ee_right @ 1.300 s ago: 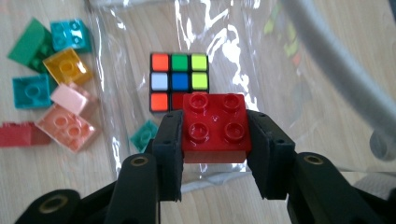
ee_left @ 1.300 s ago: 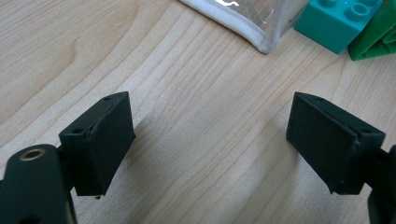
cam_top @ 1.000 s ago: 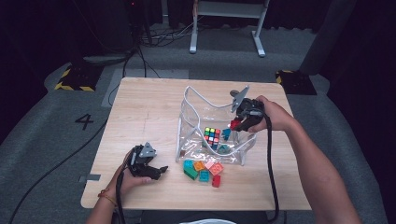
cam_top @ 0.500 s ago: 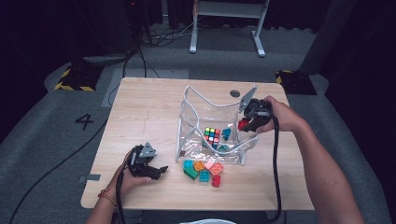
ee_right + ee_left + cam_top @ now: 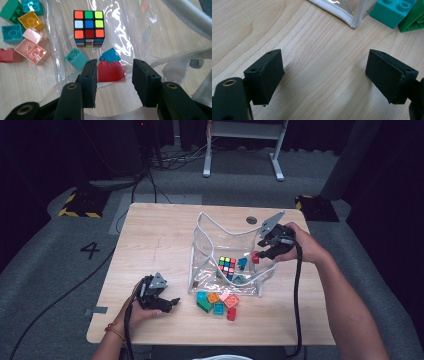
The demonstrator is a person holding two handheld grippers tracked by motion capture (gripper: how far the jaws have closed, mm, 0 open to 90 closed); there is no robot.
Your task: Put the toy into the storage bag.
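The right gripper (image 5: 260,251) hangs over the clear bag (image 5: 210,240), its jaws just opening around a red block (image 5: 110,71). The left gripper (image 5: 167,304) lies low on the table (image 5: 150,235), jaws wide apart.

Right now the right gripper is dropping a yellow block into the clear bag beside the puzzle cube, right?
Not yellow: the block between the right gripper jaws is red, as the right gripper view shows. It is over the clear bag, near the puzzle cube.

Recording lab — dark curtains, floor cables (image 5: 150,167), hazard-taped floor marks (image 5: 80,205)
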